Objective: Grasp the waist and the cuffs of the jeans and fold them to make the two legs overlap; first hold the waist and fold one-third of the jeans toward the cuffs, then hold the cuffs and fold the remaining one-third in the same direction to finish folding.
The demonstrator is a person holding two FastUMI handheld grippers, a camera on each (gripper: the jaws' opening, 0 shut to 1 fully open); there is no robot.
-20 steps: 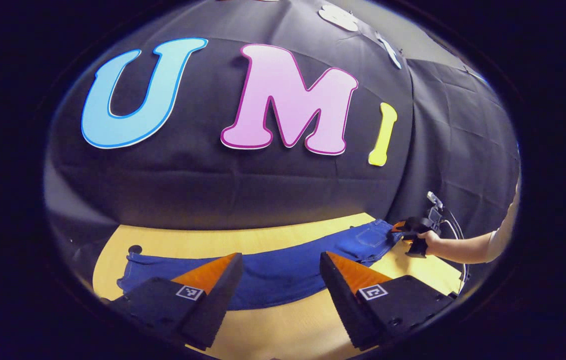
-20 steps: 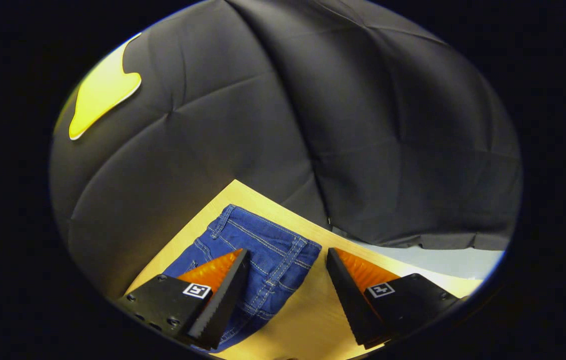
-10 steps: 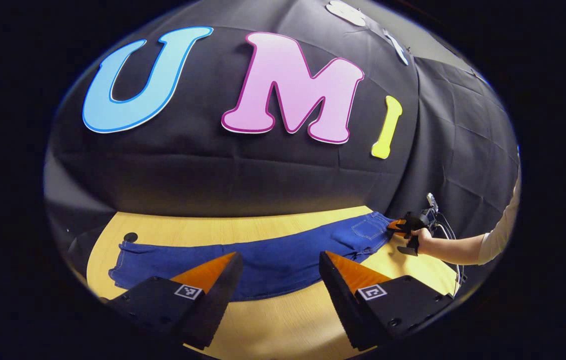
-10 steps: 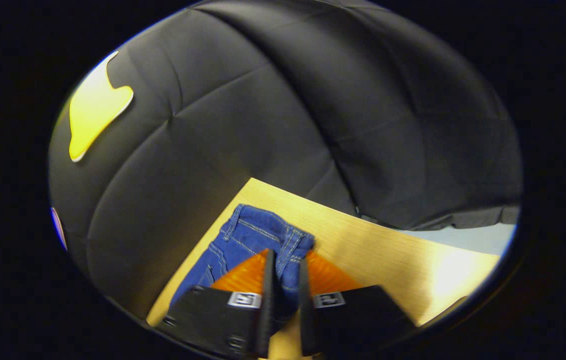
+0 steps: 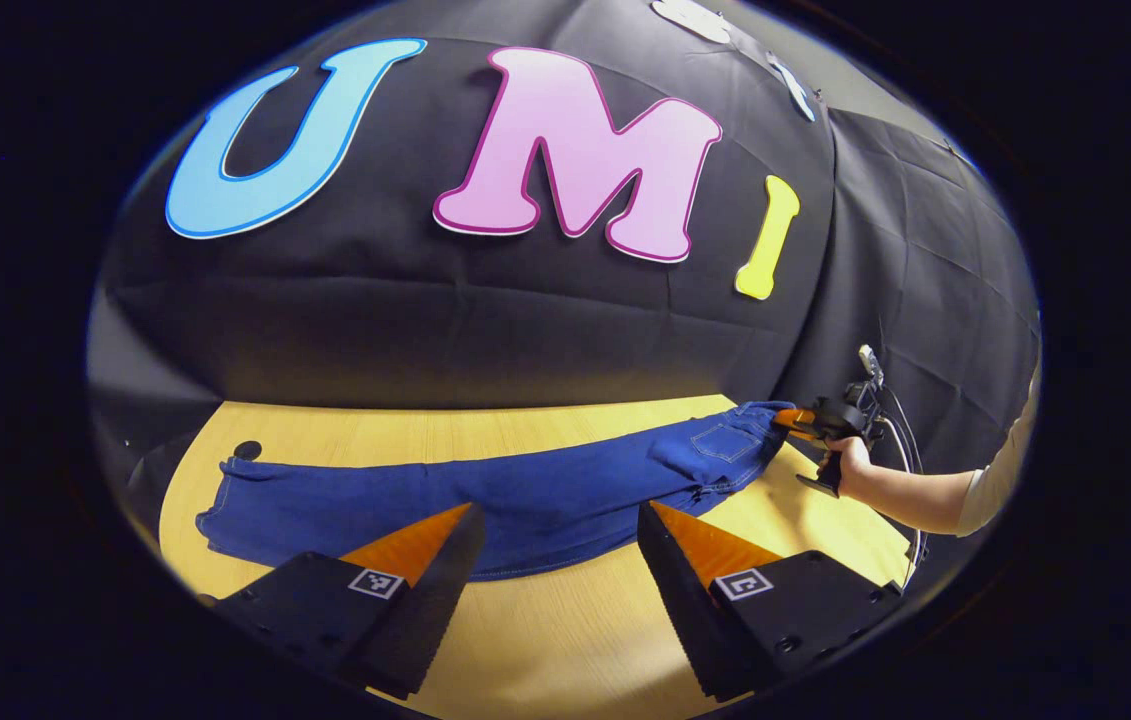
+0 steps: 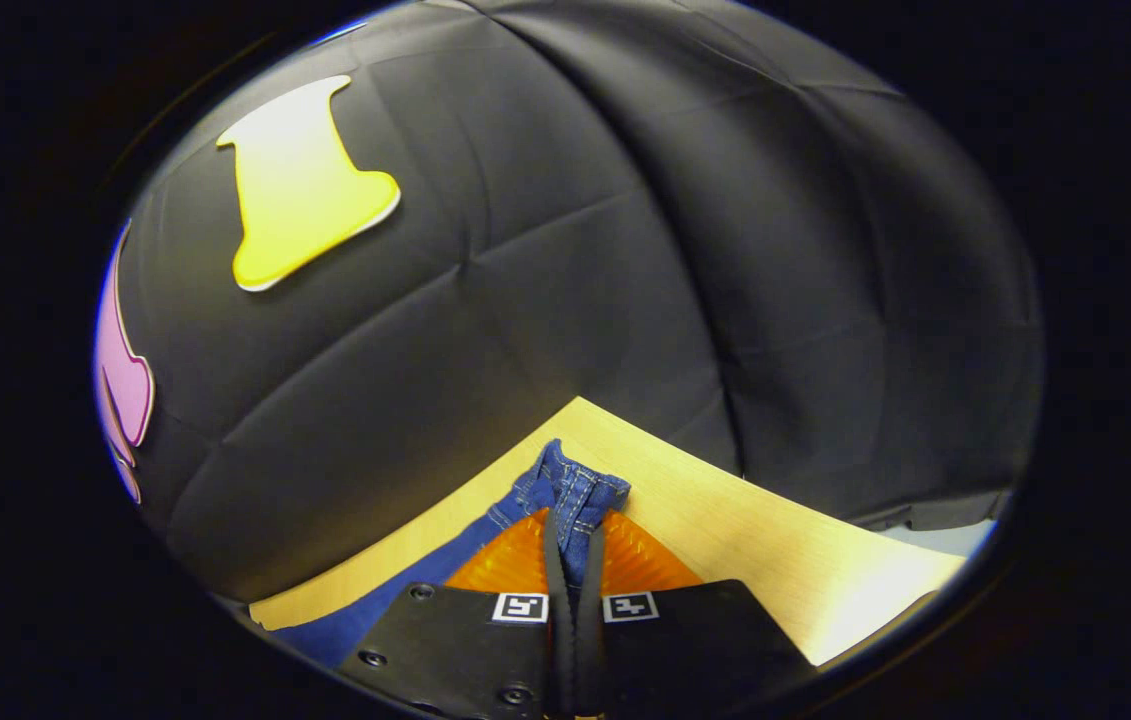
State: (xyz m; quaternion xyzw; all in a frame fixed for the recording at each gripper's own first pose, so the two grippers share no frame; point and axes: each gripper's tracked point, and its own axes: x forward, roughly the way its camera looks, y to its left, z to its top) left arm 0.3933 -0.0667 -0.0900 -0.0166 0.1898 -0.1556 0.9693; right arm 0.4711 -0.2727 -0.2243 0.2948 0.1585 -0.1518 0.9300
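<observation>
1. Jeans [image 5: 485, 495]: blue denim, laid lengthwise across the wooden worktop [image 5: 565, 630].
2. Right hand-held gripper [image 6: 573, 555]: clamped on the waist [image 6: 575, 490]; thin bite, may slip when lifted.
3. Left hand-held gripper [image 5: 555, 545]: wide apart, empty, above mid-leg; cuffs [image 5: 225, 500] unheld, so the fold could skew.
4. Left gripper view: full garment, person's hand [image 5: 850, 460]. Right gripper view: the pinch, close up.

Staged recording booth, not lived-in room: black cloth wall [image 5: 445, 310] draped behind and beside light wooden table [image 5: 565, 640] (creases in cloth, second panel meeting at corner), grey floor strip [image 6: 945, 535] past table edge, marker tags on gripper fingers [image 5: 743, 584], cable at handheld rig
</observation>
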